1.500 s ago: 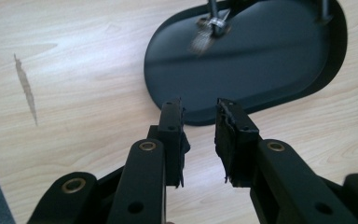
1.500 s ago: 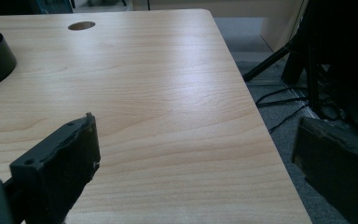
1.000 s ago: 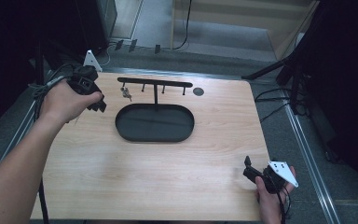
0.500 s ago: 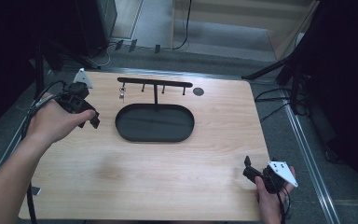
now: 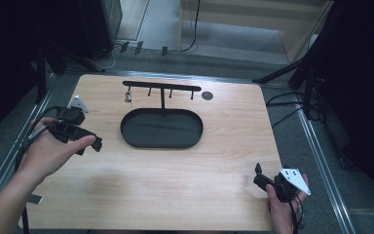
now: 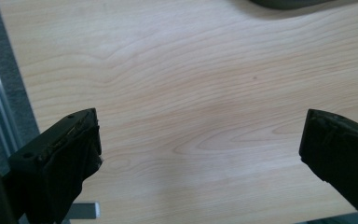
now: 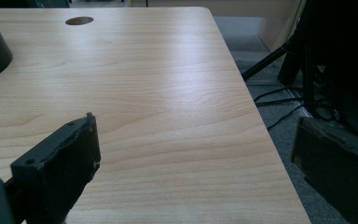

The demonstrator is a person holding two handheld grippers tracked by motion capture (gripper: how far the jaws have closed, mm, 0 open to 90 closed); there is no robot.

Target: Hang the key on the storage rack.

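Note:
A black oval tray [image 5: 161, 128] lies at the table's middle, with a black T-shaped rack [image 5: 161, 87] standing at its far rim. A small metal item [image 5: 127, 96] hangs from the rack's left end. My left gripper [image 5: 88, 143] hovers left of the tray, open and empty. In the left gripper view the left gripper [image 6: 200, 135] has its jaws wide apart over bare wood, with the tray's edge [image 6: 284, 3] at the top. My right gripper [image 5: 259, 176] rests open near the front right corner. In the right gripper view the right gripper [image 7: 193, 144] holds nothing.
A dark round hole [image 5: 207, 95] sits in the tabletop right of the rack; the hole [image 7: 79, 20] is also far ahead in the right gripper view. The table's right edge [image 7: 261, 121] drops to a floor with cables and stand legs. A metal rail [image 6: 0, 116] borders the left side.
My left gripper has drawn back from the rack's left end toward the near left of the table. The right gripper has stayed put.

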